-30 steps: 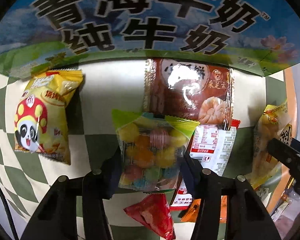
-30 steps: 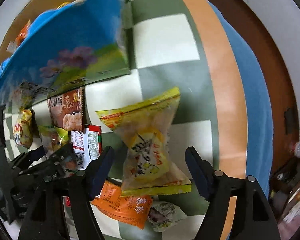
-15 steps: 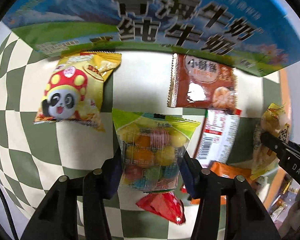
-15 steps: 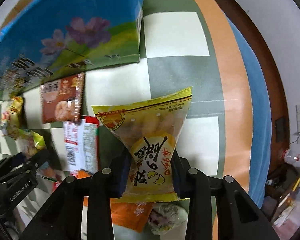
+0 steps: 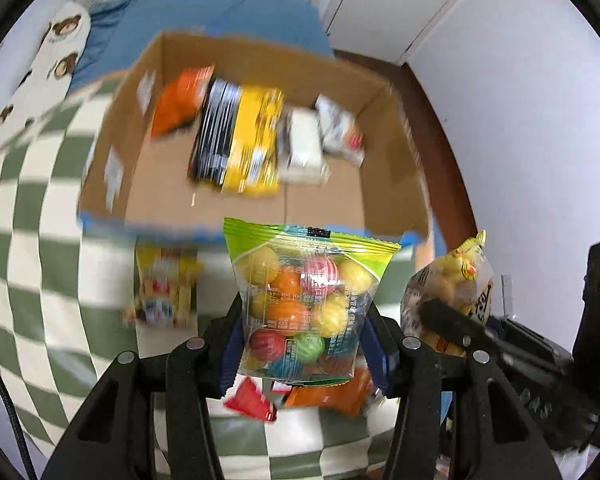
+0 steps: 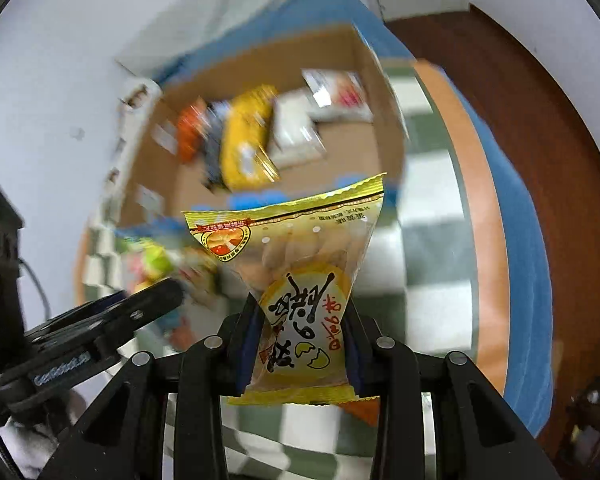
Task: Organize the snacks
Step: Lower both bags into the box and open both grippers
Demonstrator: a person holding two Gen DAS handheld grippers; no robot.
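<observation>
Change since a second ago: both claws have risen with their packets; the open top of the cardboard box (image 5: 260, 200) now shows, where only its printed blue side filled the view before.
Right claw then and now: its jaws stood wide around the packet on the table a second ago; the right claw (image 6: 300, 344) now pinches that packet tight at its waist.
Left claw: the left claw (image 5: 302, 340) is clamped narrow on the gumball bag (image 5: 306, 300), as it was before, with the bag now off the table.
Gumball bag: clear crinkly film with a green serrated top seal, full of round glossy balls in yellow, orange, pink, green and blue.
Egg snack packet (image 6: 300, 288): yellow-edged clear film, zigzag seals, squeezed into an hourglass shape; it also shows at the right in the left wrist view (image 5: 456, 280).
Box: plain brown corrugated walls, blue rim on the near edge; inside lie blurred orange, black-striped, yellow and white packets, far of both held bags.
Table (image 5: 32, 240): green and cream checked cloth, blurred by motion.
Left on the table: a yellow panda packet (image 5: 164, 288) to the left; a red wrapper (image 5: 252, 398) and an orange packet (image 5: 332, 394) below the gumball bag.
</observation>
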